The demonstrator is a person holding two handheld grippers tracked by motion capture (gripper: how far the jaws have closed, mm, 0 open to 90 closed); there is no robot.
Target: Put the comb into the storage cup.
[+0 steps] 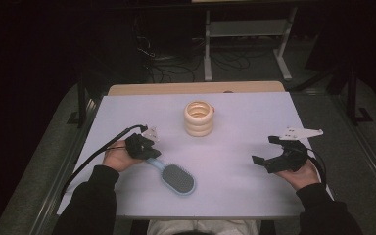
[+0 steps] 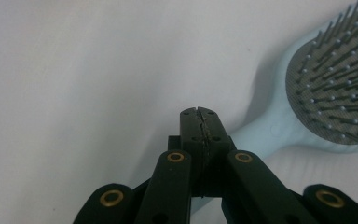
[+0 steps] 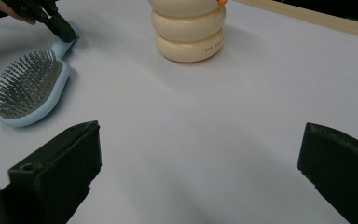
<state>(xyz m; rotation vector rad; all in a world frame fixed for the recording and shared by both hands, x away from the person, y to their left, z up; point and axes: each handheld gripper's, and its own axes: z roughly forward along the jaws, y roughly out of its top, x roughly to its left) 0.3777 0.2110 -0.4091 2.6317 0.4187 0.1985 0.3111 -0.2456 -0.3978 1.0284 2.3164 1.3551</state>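
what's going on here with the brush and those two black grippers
A person sits at a white table with a gripper in each hand. The left gripper, jaws shut, sits at the handle of a light blue hairbrush lying bristles up; whether it pinches the handle is hard to tell. The right gripper waits off to the side, jaws wide open and empty. A cream ringed holder stands farther back.

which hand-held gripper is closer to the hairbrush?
Left. The left hand-held gripper is shut at the hairbrush handle; the right hand-held gripper is open, far across the table.

Hairbrush (image 2: pixel 335 88) head cut off by right edge; handle end hidden.
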